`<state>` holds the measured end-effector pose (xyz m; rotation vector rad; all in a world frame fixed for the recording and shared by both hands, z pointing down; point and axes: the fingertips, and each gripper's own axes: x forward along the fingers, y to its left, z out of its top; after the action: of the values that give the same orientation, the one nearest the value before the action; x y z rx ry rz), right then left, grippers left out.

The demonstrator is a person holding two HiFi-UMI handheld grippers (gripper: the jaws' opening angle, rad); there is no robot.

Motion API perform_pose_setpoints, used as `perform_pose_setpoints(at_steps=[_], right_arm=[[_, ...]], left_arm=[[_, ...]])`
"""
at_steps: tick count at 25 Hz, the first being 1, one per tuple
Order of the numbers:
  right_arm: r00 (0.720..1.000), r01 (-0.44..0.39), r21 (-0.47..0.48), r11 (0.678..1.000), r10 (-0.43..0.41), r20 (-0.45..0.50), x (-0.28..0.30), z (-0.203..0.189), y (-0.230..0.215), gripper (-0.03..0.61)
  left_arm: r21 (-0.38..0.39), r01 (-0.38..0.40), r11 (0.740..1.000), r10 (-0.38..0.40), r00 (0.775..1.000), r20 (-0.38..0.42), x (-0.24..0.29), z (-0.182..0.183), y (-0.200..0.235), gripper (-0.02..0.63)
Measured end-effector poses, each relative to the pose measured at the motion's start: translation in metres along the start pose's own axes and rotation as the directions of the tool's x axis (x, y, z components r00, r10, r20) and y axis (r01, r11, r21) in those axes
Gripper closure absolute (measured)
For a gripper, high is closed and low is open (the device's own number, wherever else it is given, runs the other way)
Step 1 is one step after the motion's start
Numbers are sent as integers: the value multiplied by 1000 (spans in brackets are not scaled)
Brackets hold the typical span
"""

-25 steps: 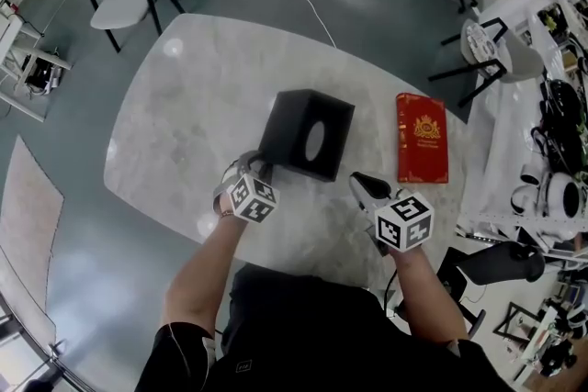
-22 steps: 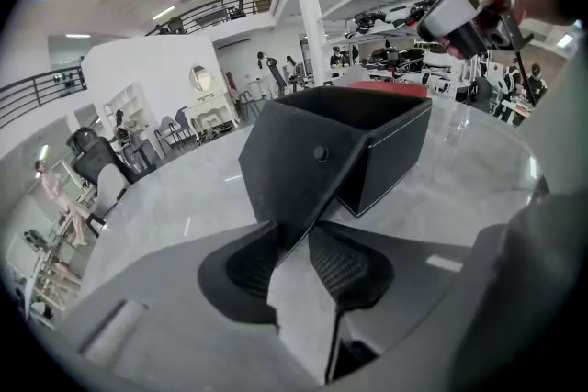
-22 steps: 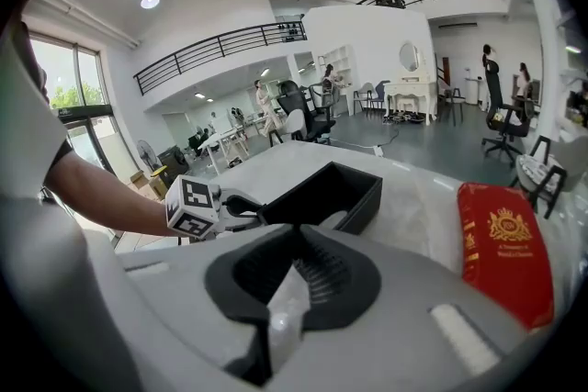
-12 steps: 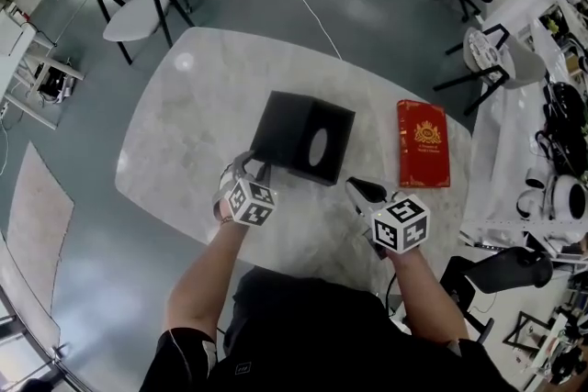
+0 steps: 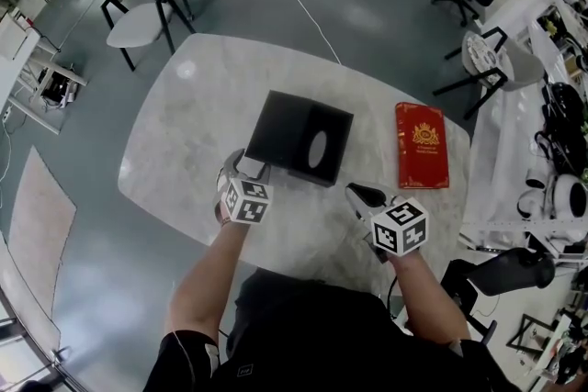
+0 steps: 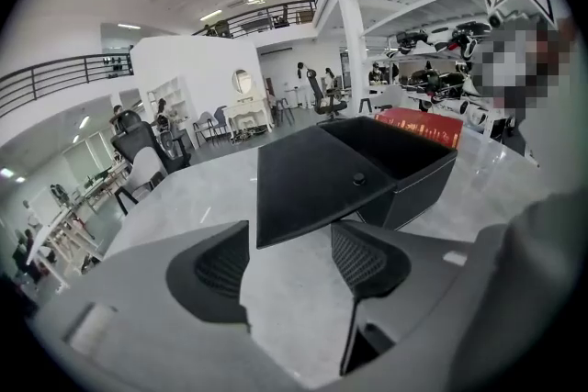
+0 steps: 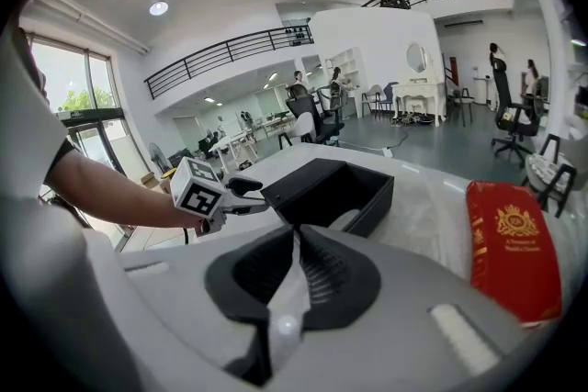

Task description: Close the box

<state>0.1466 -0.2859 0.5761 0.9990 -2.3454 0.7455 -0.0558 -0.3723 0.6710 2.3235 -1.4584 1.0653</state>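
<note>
The black box (image 5: 317, 150) stands open at the middle of the marble table (image 5: 193, 119), its hollow inside (image 7: 342, 186) showing. Its flat lid flap (image 6: 308, 184) sticks out toward my left gripper (image 6: 289, 236). That gripper's jaws are opening; the flap's near corner hangs between the pads (image 6: 363, 254) without touching either. From above, the left gripper (image 5: 241, 168) sits at the box's near left corner. My right gripper (image 7: 296, 239) is shut on nothing and hovers to the near right of the box; its fingertips (image 5: 354, 192) are clear of the box wall.
A red book with a gold crest (image 5: 421, 145) lies flat to the right of the box. The table's near edge (image 5: 276, 252) runs just under both hands. White and black chairs (image 5: 138, 0) stand beyond the far left side. Cluttered benches (image 5: 551, 106) line the right.
The left gripper's jaws have spread apart and no longer pinch the lid flap. It has drawn slightly back from the box's corner. The right gripper has barely moved.
</note>
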Motion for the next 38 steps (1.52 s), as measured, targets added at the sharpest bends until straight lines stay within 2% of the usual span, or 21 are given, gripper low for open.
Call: perform_pose_setpoints(at_steps=[9, 16, 19, 22, 26, 30, 33, 38], right_arm=[[1000, -4, -6, 1000, 4, -1, 0, -1, 1, 566], [1000, -15, -2, 1000, 15, 15, -5, 3, 6, 566], [1000, -16, 6, 1000, 16, 19, -7, 1, 6, 566], [1000, -19, 19, 1000, 18, 23, -10, -2, 6, 566], [999, -19, 31, 999, 18, 27, -15, -5, 5, 566], [999, -19, 42, 999, 18, 27, -18, -7, 6, 566], [1000, -19, 45, 999, 18, 23, -18, -10, 7, 566], [1000, -18, 51, 999, 17, 24, -19, -11, 8, 566]], left_arm=[[-93, 17, 996, -13, 999, 44, -4, 4, 3, 341], [-100, 48, 994, -40, 996, 81, -17, 19, 3, 339], [-68, 74, 995, -67, 992, 105, -23, 28, -3, 341], [-11, 129, 992, -127, 987, 103, -27, 34, -14, 344], [58, 218, 974, -223, 969, 108, -33, 39, -25, 359], [73, 284, 956, -292, 946, 138, -41, 48, -28, 356], [25, 316, 948, -315, 933, 175, -43, 54, -27, 356], [-109, 331, 937, -299, 925, 236, -44, 60, -23, 374]])
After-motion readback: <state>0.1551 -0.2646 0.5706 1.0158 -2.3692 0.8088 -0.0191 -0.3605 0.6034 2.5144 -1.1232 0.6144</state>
